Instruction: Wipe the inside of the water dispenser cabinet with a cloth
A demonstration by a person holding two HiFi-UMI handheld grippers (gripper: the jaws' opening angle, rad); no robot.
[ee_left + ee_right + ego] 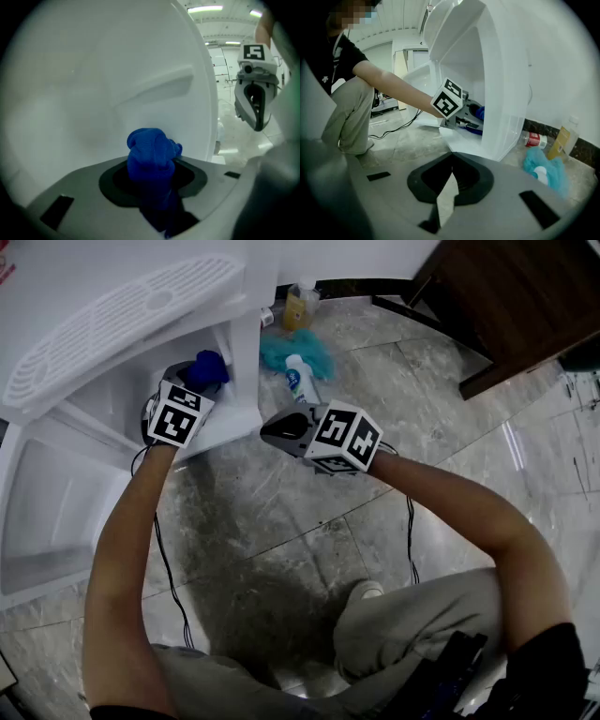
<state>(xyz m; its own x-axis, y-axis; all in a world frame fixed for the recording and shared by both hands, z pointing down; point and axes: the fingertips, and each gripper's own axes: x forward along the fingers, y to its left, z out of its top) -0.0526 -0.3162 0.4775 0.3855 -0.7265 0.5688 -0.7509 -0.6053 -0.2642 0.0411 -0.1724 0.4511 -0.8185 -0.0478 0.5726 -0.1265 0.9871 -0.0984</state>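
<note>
Wiping looks under way: the left hand-held gripper (pixel 192 381) reaches into the water dispenser cabinet (pixel 246 352), jaws clamped on the bunched blue cloth (pixel 151 152), which sits near the white inner wall; contact is unclear. Next, I judge, comes pressing it on and sweeping. The right hand-held gripper (pixel 449 185) hangs outside, jaws together, empty.

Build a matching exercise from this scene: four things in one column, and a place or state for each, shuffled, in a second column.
1. blue cloth
2. right gripper
3. teal cloth
4. yellow bottle

A. lying on the floor beside the cabinet
B. shut, nothing in it
C. standing upright
D. clamped in the left gripper fingers

Pairs: 1-D, 2-B, 3-A, 4-C.
</note>
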